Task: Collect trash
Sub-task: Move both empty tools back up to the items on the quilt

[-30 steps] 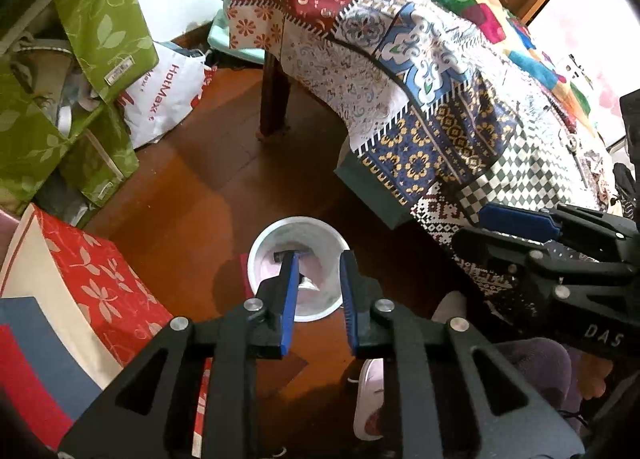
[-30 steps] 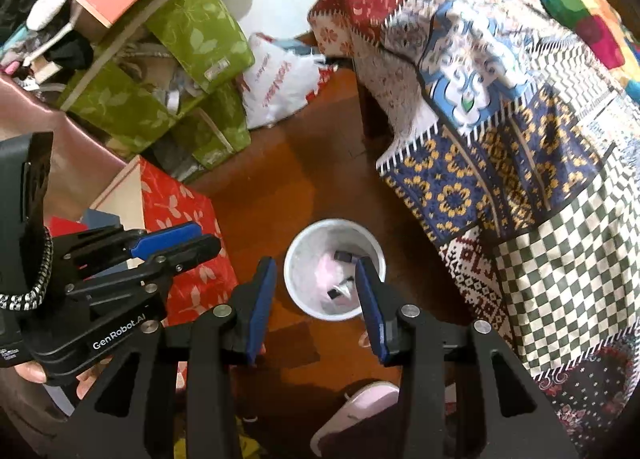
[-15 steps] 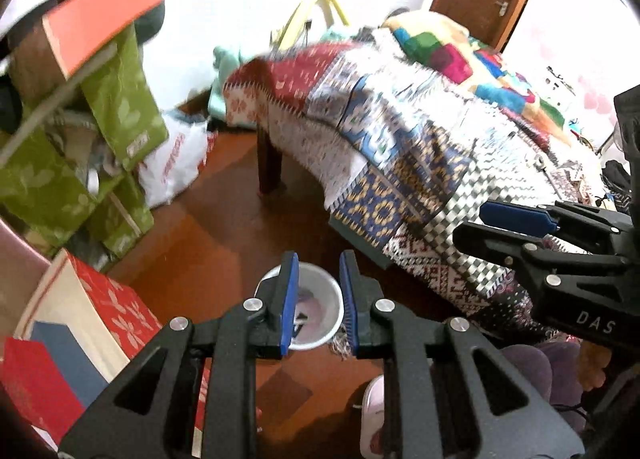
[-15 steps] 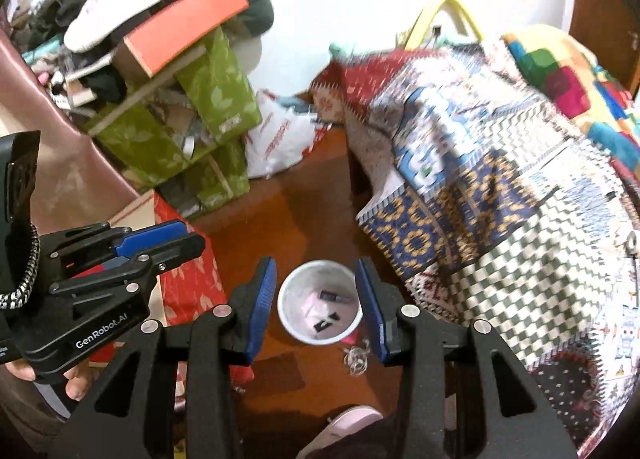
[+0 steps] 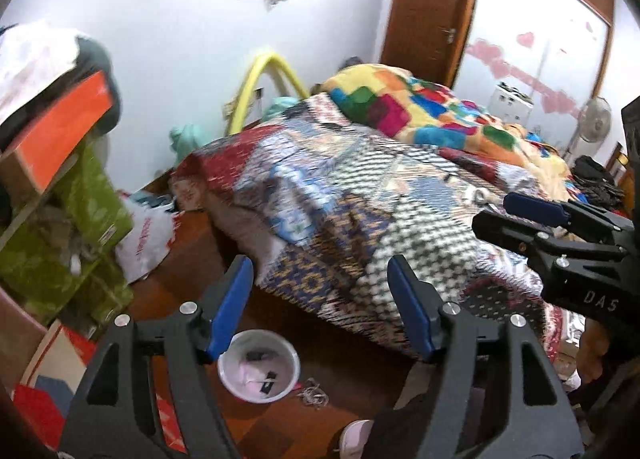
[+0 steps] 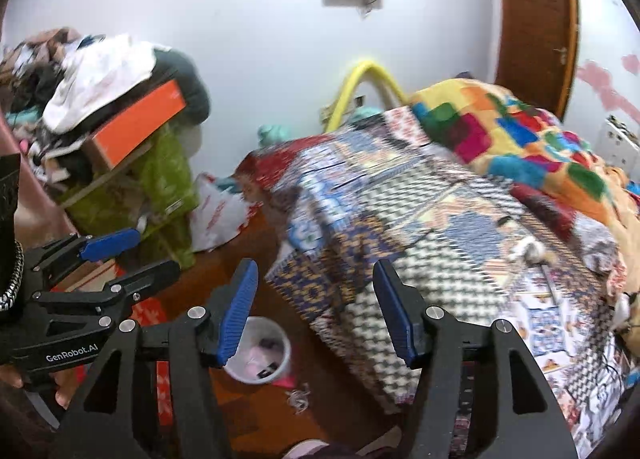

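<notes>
Scanning: both grippers up over the bed, none carrying anything.
L gripper (image 5: 320,291): jaws wide apart, empty, aimed at the bed (image 5: 400,195) edge.
R gripper (image 6: 314,299): jaws wide apart too, empty, same aim.
Bin (image 5: 259,371): white, on the wood floor (image 5: 192,255) just beside the bed corner, low between the L gripper's fingers.
Done so far: bin holds a few bits, pinkish paper and small dark scraps, so some trash looks collected.
Left to do: a tangle (image 5: 314,397) of thread or wire lies on the floor just beside the bin, prob. next pick; can't tell what it is exactly.
Bed top: small pale wad (image 6: 530,249) on the quilt, maybe trash, too blurred to say.
Progress: partway, I'd judge; nothing in hand rn.
Clutter: green boxes (image 5: 76,219) and a white bag (image 5: 144,239) by the wall, not clearly trash.
</notes>
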The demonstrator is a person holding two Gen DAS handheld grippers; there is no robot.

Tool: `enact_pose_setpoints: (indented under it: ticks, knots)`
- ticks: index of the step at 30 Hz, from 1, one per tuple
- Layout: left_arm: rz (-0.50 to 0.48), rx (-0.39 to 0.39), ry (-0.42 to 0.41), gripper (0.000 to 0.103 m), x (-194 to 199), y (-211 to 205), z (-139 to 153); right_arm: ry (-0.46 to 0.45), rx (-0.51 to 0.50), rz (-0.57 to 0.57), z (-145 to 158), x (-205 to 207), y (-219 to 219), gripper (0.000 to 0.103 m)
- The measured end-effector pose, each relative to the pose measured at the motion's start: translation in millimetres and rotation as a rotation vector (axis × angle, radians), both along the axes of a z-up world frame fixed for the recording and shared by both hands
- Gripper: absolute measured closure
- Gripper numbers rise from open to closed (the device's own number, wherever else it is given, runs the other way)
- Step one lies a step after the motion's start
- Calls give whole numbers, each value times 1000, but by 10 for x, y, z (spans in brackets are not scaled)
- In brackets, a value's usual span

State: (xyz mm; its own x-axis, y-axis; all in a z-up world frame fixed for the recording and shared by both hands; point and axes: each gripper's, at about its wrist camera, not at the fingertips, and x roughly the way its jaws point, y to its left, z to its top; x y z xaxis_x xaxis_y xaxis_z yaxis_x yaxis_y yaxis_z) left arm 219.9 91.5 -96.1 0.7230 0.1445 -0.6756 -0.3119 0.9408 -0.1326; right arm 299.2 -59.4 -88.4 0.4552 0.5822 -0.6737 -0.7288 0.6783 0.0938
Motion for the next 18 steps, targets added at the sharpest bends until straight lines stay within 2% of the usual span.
enact_pose_setpoints:
  ticks: [10, 18]
  knots:
    - [-154, -9, -1, 34, 887, -735, 76, -52, 21, -188, 128, 522, -880, 47]
    - [-254, -33, 45, 34, 1688, -1189, -89, -22, 7, -339, -46, 1076, -1526, 47]
